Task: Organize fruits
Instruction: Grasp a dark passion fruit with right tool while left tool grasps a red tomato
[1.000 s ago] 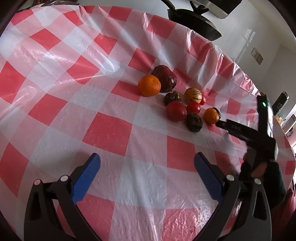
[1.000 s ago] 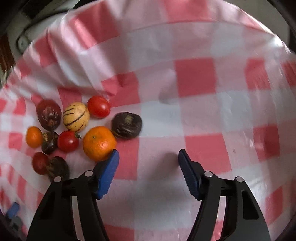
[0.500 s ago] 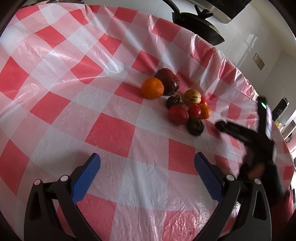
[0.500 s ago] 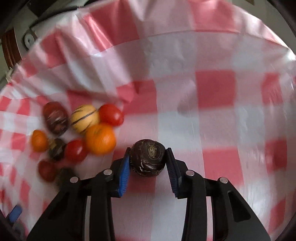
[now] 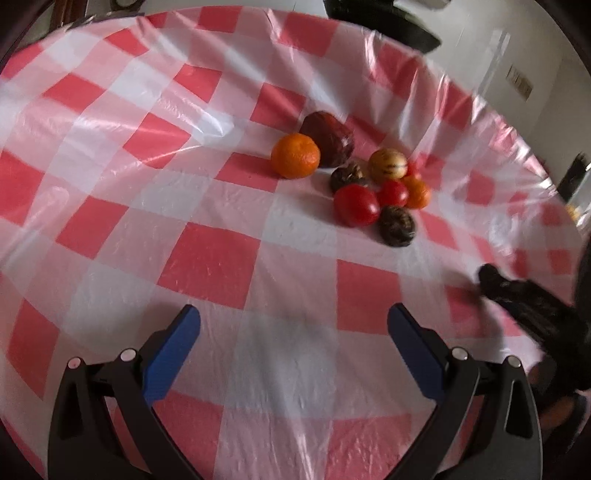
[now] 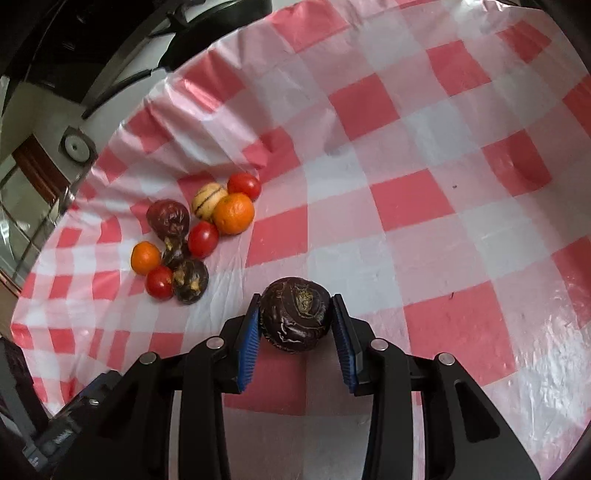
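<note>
My right gripper is shut on a dark purple wrinkled passion fruit and holds it above the red and white checked tablecloth. A cluster of fruit lies to its left: an orange, a striped yellow fruit, red tomatoes, a small orange and dark fruits. In the left wrist view my left gripper is open and empty, well short of the same cluster, where an orange and a red tomato show. The right gripper appears blurred at the right.
A black pan stands at the table's far edge in the left wrist view. The table's edge runs along the left side in the right wrist view, with dark furniture beyond it. Checked cloth stretches to the right of the held fruit.
My right gripper closed on the dark passion fruit beside the large orange, lifted it and drew it back from the cluster. My left gripper stayed open and shifted slightly.
</note>
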Motion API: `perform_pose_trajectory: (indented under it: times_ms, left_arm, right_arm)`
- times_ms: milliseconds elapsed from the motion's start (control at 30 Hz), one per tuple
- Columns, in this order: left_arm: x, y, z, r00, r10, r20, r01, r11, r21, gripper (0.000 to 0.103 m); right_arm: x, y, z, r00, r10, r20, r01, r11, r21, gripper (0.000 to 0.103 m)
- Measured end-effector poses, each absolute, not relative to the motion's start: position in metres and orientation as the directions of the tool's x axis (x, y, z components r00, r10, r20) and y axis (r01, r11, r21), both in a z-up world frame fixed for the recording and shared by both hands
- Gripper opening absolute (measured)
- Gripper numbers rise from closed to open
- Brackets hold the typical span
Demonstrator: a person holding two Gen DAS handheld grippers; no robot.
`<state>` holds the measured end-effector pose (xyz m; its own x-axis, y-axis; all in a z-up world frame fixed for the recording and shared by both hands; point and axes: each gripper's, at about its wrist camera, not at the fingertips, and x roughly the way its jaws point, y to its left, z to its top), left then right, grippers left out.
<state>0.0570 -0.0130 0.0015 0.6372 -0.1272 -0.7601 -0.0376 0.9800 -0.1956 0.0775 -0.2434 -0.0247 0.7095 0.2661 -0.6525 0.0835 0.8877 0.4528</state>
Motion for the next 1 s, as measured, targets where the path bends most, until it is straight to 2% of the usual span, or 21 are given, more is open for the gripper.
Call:
perform_pose_trajectory:
  times_ms: [67,133,167,233,267,400,500,667,800,1000]
  left_arm:
    - [0.073,-0.025,0.001,0.616,-0.089,-0.782,-0.036,0.989,-0.141,0.099]
    - [0.093,-0.039,0.000,0.600,-0.044,-0.798,-0.019,0.997,-0.069,0.088]
    - [0.102,-0.046,-0.001,0.593,-0.027,-0.805,-0.004,0.999,-0.037,0.086]
    - [0.120,-0.060,-0.001,0.592,-0.009,-0.806,0.030,0.999,0.012,0.072]
    - [0.127,-0.064,0.000,0.595,-0.002,-0.803,0.036,0.999,0.024,0.068]
    - [0.155,-0.071,0.002,0.600,-0.047,-0.798,0.062,0.998,-0.013,0.056]
    - [0.160,-0.073,0.003,0.618,-0.088,-0.781,0.091,0.995,-0.040,0.039]
    - [0.136,-0.067,0.008,0.657,-0.090,-0.749,0.075,0.996,-0.054,0.037]
    - [0.085,-0.051,0.024,0.697,-0.128,-0.705,0.061,0.991,-0.119,0.037]
    - [0.001,-0.006,0.016,0.720,-0.190,-0.667,-0.022,0.955,-0.295,0.038]
  right_arm:
    - [0.070,-0.245,-0.023,0.712,0.274,-0.646,0.074,0.886,0.458,0.037]
    - [0.069,-0.246,-0.023,0.715,0.280,-0.641,0.071,0.883,0.464,0.037]
    - [0.069,-0.246,-0.023,0.717,0.281,-0.638,0.069,0.882,0.466,0.037]
    - [0.068,-0.246,-0.023,0.716,0.284,-0.638,0.067,0.881,0.467,0.037]
    - [0.068,-0.246,-0.023,0.715,0.284,-0.638,0.066,0.882,0.467,0.037]
    - [0.068,-0.245,-0.023,0.711,0.289,-0.641,0.061,0.882,0.466,0.037]
    - [0.067,-0.245,-0.023,0.711,0.292,-0.639,0.059,0.882,0.468,0.037]
    - [0.067,-0.245,-0.023,0.711,0.292,-0.640,0.060,0.881,0.469,0.037]
    - [0.067,-0.245,-0.023,0.712,0.292,-0.639,0.059,0.882,0.468,0.037]
    - [0.067,-0.245,-0.023,0.712,0.292,-0.639,0.060,0.881,0.469,0.037]
